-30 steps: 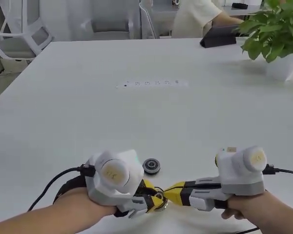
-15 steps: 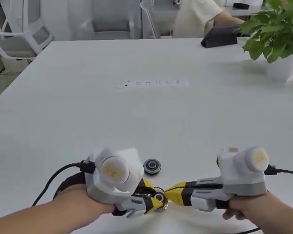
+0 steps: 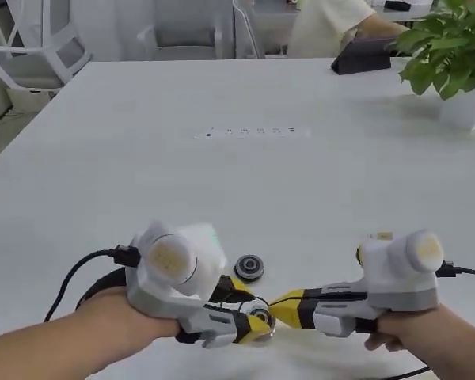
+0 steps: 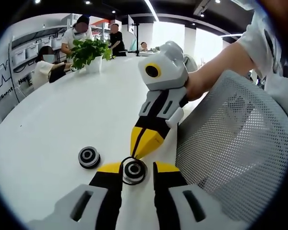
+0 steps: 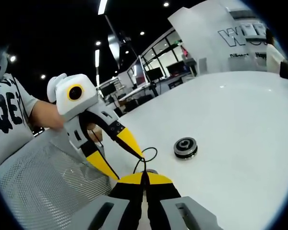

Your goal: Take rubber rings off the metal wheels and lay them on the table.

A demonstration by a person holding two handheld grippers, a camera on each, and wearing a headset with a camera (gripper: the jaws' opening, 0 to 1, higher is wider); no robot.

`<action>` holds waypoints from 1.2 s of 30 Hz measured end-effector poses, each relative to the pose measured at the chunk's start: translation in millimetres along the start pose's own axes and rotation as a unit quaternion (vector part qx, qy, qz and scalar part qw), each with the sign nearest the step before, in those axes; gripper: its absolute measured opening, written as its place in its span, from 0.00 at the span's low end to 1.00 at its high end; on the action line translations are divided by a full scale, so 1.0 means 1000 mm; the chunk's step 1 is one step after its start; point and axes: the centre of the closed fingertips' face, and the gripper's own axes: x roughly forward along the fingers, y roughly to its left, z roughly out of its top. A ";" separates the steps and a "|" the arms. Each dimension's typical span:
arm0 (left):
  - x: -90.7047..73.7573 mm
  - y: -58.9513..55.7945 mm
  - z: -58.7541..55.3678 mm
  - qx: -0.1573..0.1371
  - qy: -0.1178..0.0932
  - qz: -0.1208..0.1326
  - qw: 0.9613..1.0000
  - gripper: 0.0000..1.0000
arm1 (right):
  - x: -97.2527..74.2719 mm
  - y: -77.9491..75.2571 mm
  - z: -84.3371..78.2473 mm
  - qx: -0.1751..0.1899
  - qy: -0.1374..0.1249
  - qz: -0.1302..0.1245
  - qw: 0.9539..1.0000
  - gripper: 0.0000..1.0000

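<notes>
A smooth white table (image 3: 317, 190) runs far to a leafy potted plant (image 3: 451, 47) on the right, with a flat socket strip (image 3: 252, 132) mid-table. At the near edge, the left gripper (image 4: 135, 168) clamps a round metal wheel (image 4: 134, 171) between its yellow-tipped jaws. The right gripper (image 5: 144, 178) meets it tip to tip, as a second ago, jaws pinched shut on the thin black rubber ring (image 5: 156, 151). A second wheel (image 3: 249, 267) lies unmoved just beyond them
</notes>
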 end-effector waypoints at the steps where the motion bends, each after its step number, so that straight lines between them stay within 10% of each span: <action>1: -0.002 0.001 0.001 -0.001 -0.002 0.001 1.000 0.21 | 0.000 0.000 0.001 -0.001 0.000 0.001 1.000 0.00; 36: -0.085 0.034 -0.009 -0.033 -0.043 0.078 0.995 0.39 | 0.022 0.007 0.038 -0.044 0.018 0.022 0.999 0.00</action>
